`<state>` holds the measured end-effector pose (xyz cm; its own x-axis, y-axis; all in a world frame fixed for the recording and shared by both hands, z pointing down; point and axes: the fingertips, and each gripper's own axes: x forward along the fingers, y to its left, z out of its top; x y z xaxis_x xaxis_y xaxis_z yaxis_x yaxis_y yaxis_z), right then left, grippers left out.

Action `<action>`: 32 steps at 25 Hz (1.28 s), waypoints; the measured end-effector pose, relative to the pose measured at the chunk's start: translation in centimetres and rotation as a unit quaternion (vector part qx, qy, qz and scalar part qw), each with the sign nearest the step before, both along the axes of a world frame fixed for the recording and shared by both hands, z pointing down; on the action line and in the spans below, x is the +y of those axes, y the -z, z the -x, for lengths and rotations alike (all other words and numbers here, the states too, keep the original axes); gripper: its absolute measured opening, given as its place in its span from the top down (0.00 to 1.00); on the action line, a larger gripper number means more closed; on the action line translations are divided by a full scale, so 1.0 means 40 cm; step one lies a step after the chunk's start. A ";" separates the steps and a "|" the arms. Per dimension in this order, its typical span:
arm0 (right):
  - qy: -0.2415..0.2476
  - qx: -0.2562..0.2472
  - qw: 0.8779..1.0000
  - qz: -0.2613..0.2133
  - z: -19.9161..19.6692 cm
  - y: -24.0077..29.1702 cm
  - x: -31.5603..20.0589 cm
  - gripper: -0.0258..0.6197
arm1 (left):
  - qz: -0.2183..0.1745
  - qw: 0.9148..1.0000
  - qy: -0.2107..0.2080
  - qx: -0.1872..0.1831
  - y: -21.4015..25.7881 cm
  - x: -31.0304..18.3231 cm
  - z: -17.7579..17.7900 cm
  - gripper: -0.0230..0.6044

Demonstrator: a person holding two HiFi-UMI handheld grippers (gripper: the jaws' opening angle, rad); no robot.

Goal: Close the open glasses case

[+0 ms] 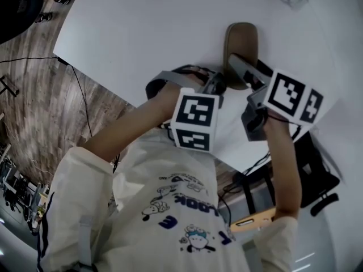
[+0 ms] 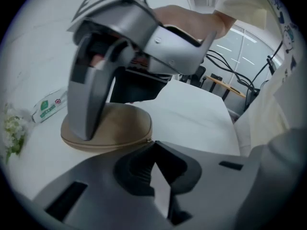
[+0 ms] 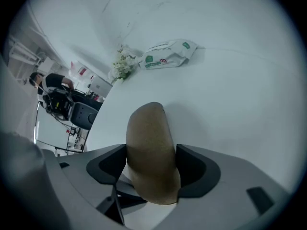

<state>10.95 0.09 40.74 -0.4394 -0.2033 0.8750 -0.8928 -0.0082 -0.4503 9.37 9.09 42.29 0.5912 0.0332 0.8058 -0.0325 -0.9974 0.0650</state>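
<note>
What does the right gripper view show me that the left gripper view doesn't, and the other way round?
Only the right gripper view: the glasses case between the right tool's jaws, pads against both sides, and an office chair beyond the table. Only the left gripper view: the right tool from outside, standing over the case, and the left tool, jaws together, empty. Both: the case, lid down, the table, a packet and flowers.

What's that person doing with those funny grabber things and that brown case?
A person holds a hand-held gripper in each hand over a white table. The right hand-held gripper has its jaws pressed on the two sides of the tan glasses case, which lies flat and looks shut. The left hand-held gripper is just beside it, jaws together and empty, not touching the case.
</note>
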 end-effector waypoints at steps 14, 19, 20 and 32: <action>-0.257 -0.044 0.966 -0.008 0.006 0.000 -0.046 0.46 | 0.038 0.985 0.167 0.007 -0.027 -0.006 0.010 0.96; -0.314 -0.072 0.947 0.009 0.002 0.012 -0.076 0.46 | 0.052 0.979 0.195 0.030 -0.019 -0.046 0.009 0.96; -0.322 -0.078 0.944 0.010 0.002 0.012 -0.078 0.46 | 0.058 0.977 0.201 0.038 -0.020 -0.048 0.007 0.96; -0.385 -0.109 0.916 0.020 0.004 0.005 -0.081 0.46 | 0.055 0.965 0.252 0.044 -0.030 -0.068 0.014 0.96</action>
<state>10.79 -3.16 40.55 -0.3438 -0.4958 0.7975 -0.5040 -0.6191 -0.6022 8.81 6.37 43.50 0.6205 -0.1930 0.7601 -0.5005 -0.8437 0.1943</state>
